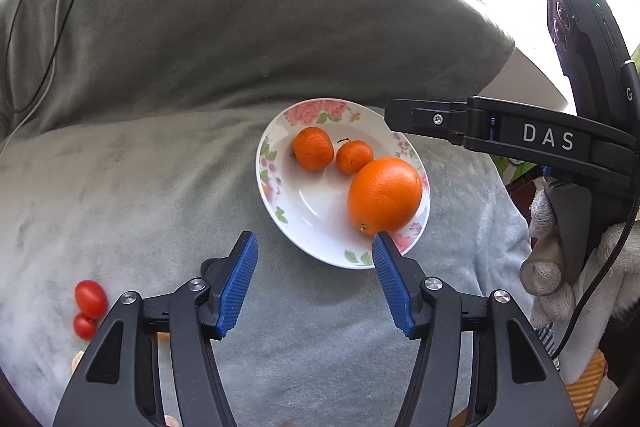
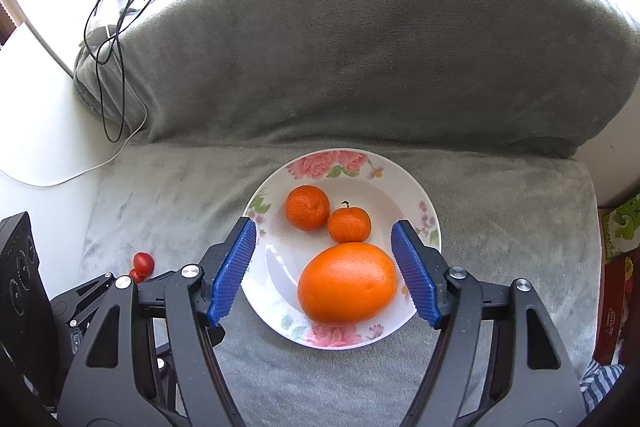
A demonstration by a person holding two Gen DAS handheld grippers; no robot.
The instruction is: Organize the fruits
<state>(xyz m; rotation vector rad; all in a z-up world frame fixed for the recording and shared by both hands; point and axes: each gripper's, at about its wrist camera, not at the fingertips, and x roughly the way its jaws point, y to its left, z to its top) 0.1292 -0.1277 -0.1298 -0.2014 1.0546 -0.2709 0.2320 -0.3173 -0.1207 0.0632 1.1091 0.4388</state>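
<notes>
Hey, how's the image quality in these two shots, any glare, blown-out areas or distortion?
Left wrist view: the window area at top right is blown out white, fisheye bends the grey cushion, and the plate and big orange are sharp. Right wrist view: the top left is overexposed, a soft highlight sits on the big orange, and the corners are vignetted.

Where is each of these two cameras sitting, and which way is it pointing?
Left wrist view: on the left gripper, looking forward and down at the grey blanket; shows its open blue fingers, the right gripper and a gloved hand.
Right wrist view: on the right gripper, over the plate; shows its open fingers astride the big orange.
Shared: plate, orange, two mandarins, cherry tomatoes.
</notes>
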